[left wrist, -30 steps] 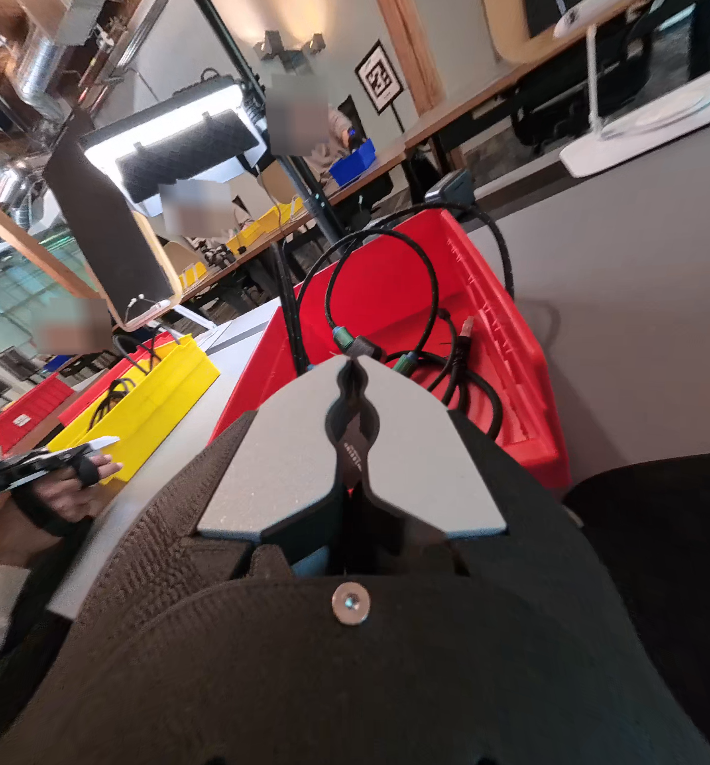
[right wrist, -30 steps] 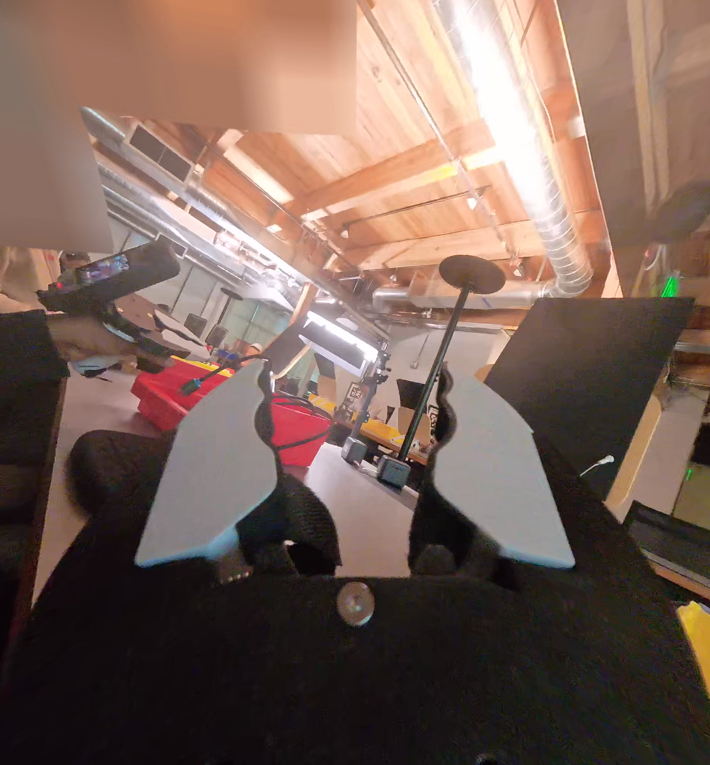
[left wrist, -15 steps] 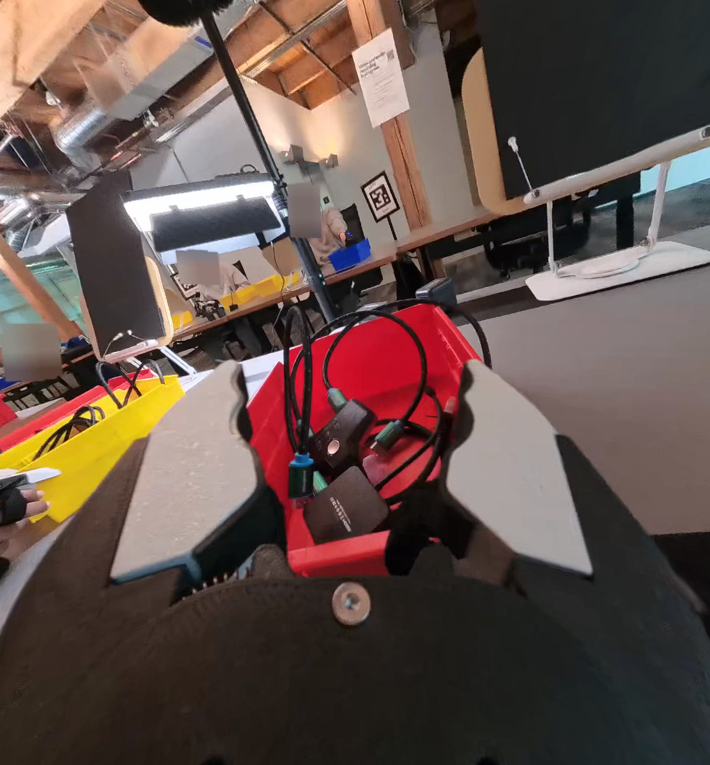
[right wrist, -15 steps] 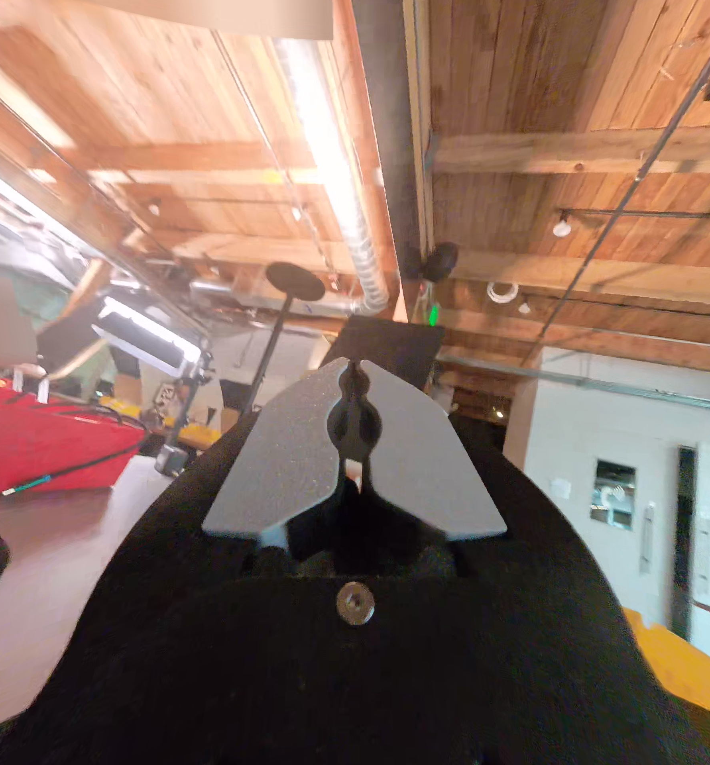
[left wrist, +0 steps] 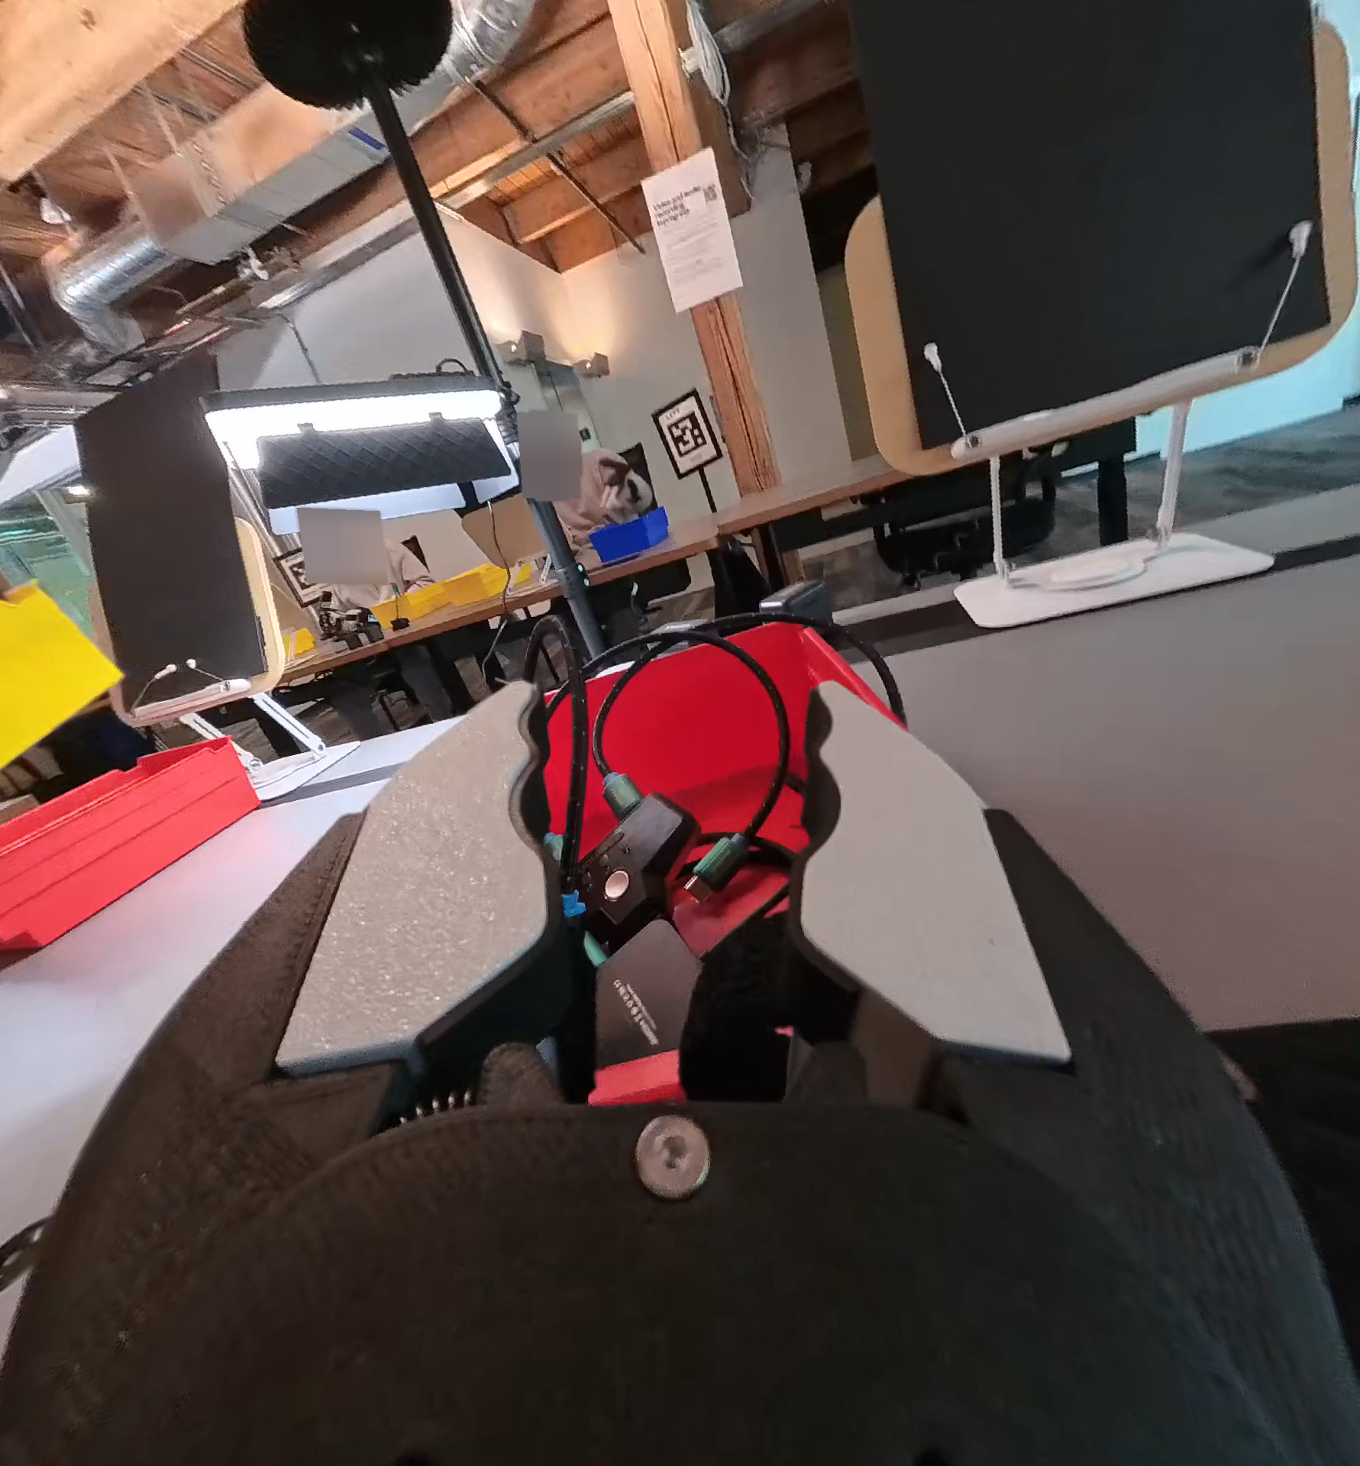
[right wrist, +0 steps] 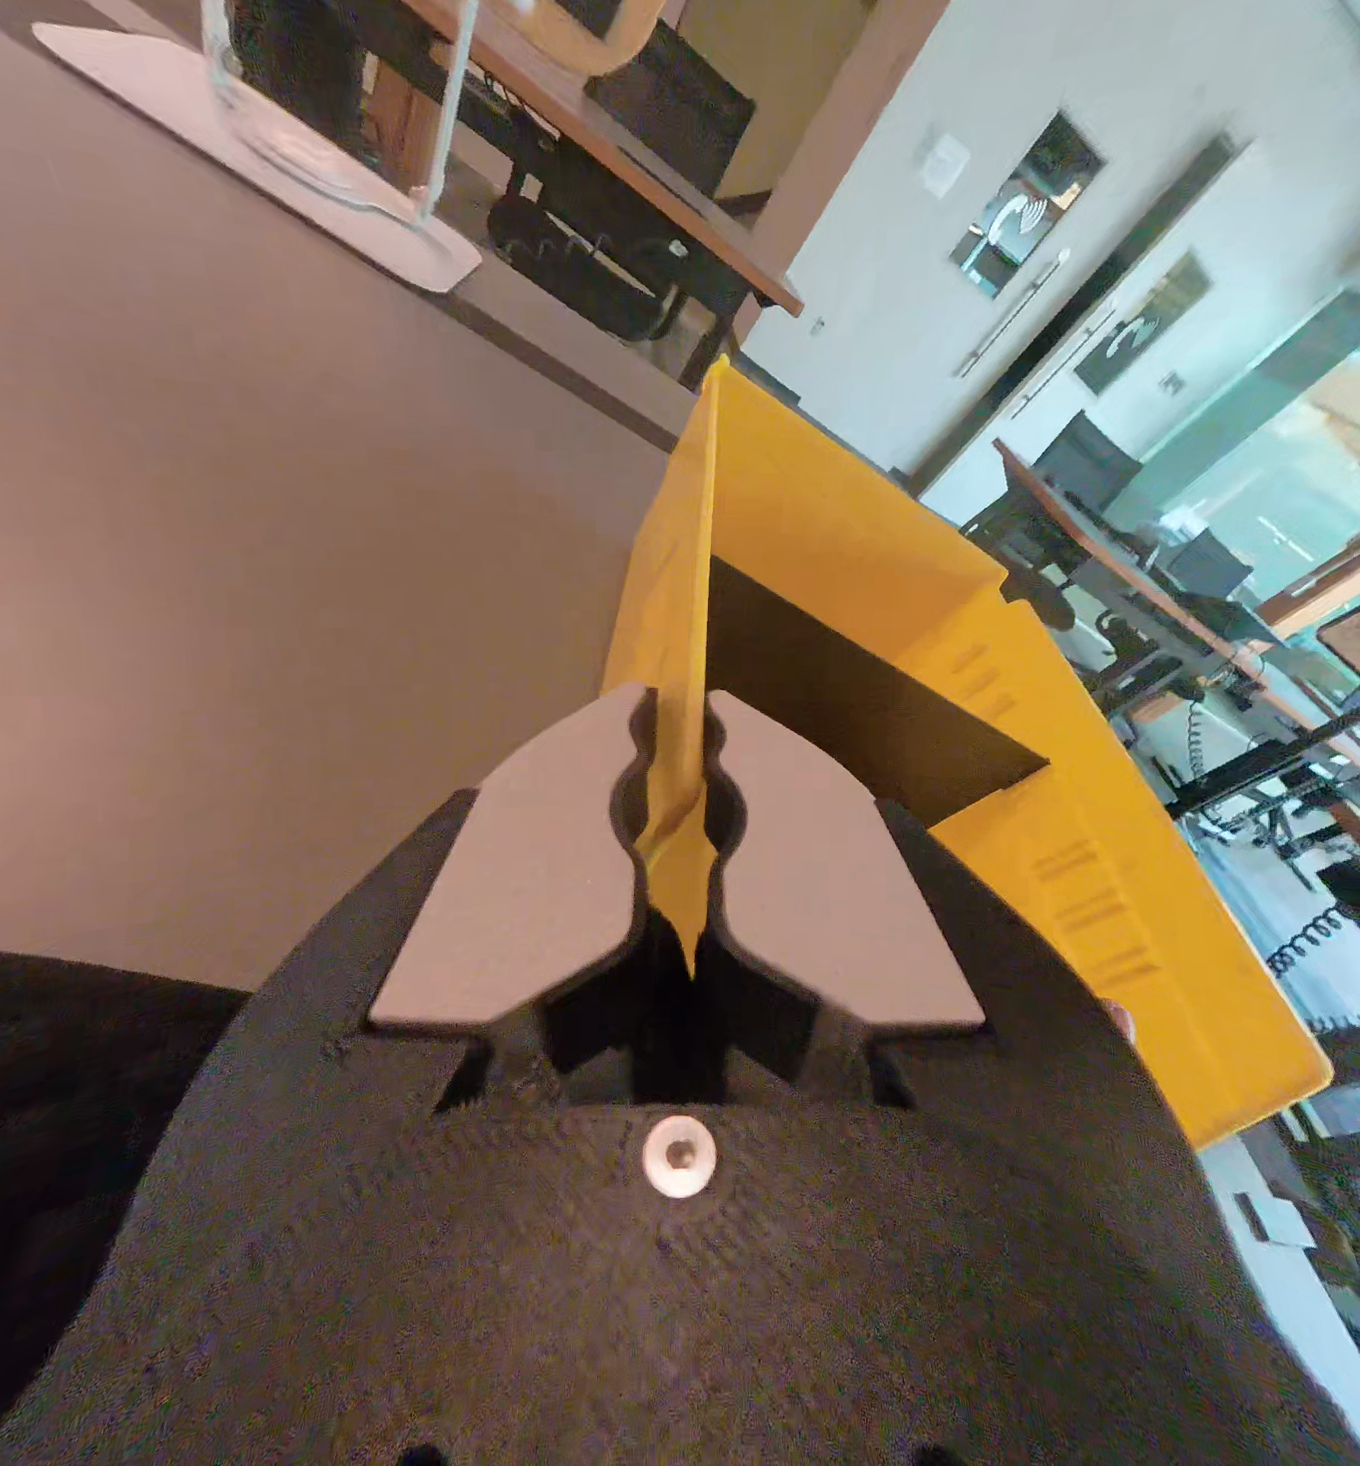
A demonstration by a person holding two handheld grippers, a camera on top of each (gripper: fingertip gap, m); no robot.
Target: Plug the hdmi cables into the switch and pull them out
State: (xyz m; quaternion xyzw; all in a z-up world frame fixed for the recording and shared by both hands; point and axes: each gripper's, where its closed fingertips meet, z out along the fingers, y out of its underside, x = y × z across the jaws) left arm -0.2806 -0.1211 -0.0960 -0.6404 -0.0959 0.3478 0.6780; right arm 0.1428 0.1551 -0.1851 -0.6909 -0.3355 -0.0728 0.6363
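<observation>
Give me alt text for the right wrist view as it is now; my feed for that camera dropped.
The right hand-held gripper is shut on the thin side wall of a yellow bin, seen edge-on and tilted. A dark flat panel lies inside the bin. A grey table stretches to the left, with office desks behind.

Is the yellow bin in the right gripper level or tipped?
Tipped. The right gripper is shut on the yellow bin's wall edge, and the bin hangs slanted off the grey table.

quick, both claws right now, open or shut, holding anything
Left claw: open, holding nothing, over the red bin.
Right claw: shut on the yellow bin wall.
</observation>
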